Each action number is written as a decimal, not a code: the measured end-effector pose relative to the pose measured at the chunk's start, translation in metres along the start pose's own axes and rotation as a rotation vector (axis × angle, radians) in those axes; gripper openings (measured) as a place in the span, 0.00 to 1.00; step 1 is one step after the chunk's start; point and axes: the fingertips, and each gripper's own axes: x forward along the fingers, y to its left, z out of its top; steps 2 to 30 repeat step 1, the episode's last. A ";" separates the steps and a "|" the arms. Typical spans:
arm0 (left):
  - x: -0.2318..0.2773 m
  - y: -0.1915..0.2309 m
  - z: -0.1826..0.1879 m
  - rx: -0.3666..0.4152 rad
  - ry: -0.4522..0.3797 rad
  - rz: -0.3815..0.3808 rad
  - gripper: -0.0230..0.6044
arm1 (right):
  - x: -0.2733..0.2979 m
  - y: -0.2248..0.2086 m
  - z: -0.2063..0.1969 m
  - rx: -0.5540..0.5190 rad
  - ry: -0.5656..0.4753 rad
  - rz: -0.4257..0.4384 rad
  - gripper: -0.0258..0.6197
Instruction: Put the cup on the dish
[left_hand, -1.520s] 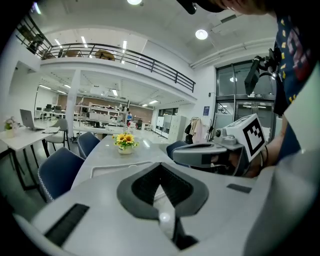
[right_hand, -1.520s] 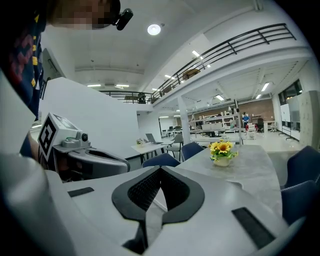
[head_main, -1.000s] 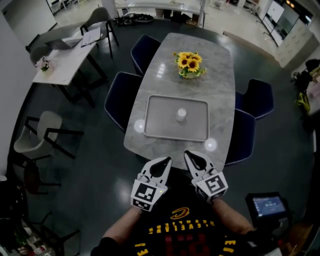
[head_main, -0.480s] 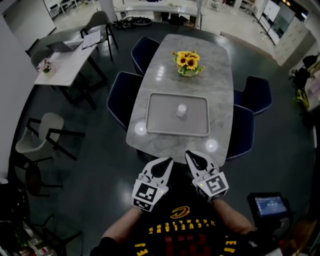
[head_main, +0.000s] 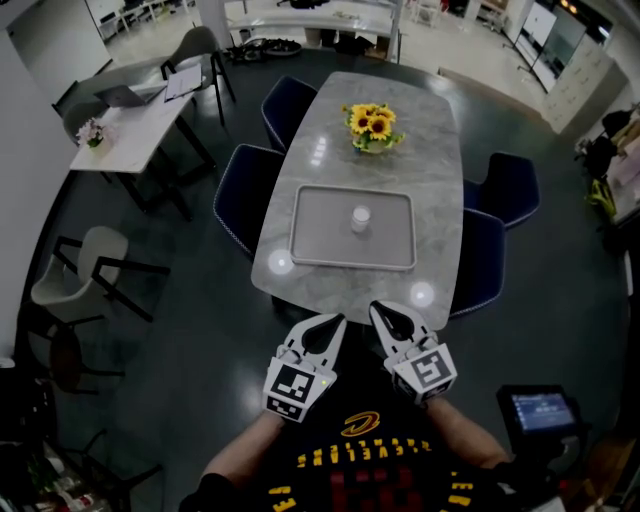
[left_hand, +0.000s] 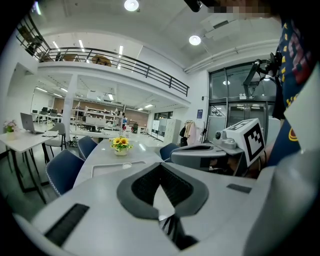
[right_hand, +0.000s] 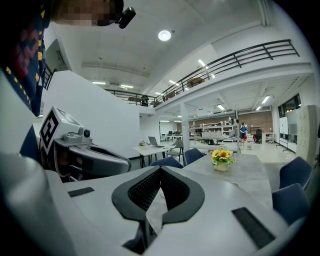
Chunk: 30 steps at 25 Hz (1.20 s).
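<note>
Head view: the cup (head_main: 361, 217) stands upright on the grey tray (head_main: 320, 245), which I take to be the dish, about midway along the table (head_main: 425, 160) and nearer to you than the sunflowers (head_main: 372, 125). So it already lies as the task wants. Your left gripper (head_main: 330, 322) and right gripper (head_main: 379, 311) hang side by side, short of the table's near edge and well apart from the cup. That fits either a cup just set down or one you are only walking up to. Either way, keep both tips off the table edge and the cup centred in sight.

Left gripper view: the jaws are pressed together, with nothing between them. The tray shows small beyond them.

Right gripper view: these jaws are also pressed together and empty. The cup is hidden behind the gripper's body.

Writing: the yellow emblem and lettering on your shirt (head_main: 355, 465) are too blurred to read. The marker cubes (head_main: 292, 388) carry only square patterns. The screen (head_main: 540, 410) is illegible.
</note>
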 end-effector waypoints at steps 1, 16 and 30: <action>0.000 -0.001 0.001 0.001 -0.002 0.000 0.04 | -0.001 0.000 0.000 0.000 -0.002 0.000 0.05; 0.000 -0.001 0.001 0.001 -0.002 0.000 0.04 | -0.001 0.000 0.000 0.000 -0.002 0.000 0.05; 0.000 -0.001 0.001 0.001 -0.002 0.000 0.04 | -0.001 0.000 0.000 0.000 -0.002 0.000 0.05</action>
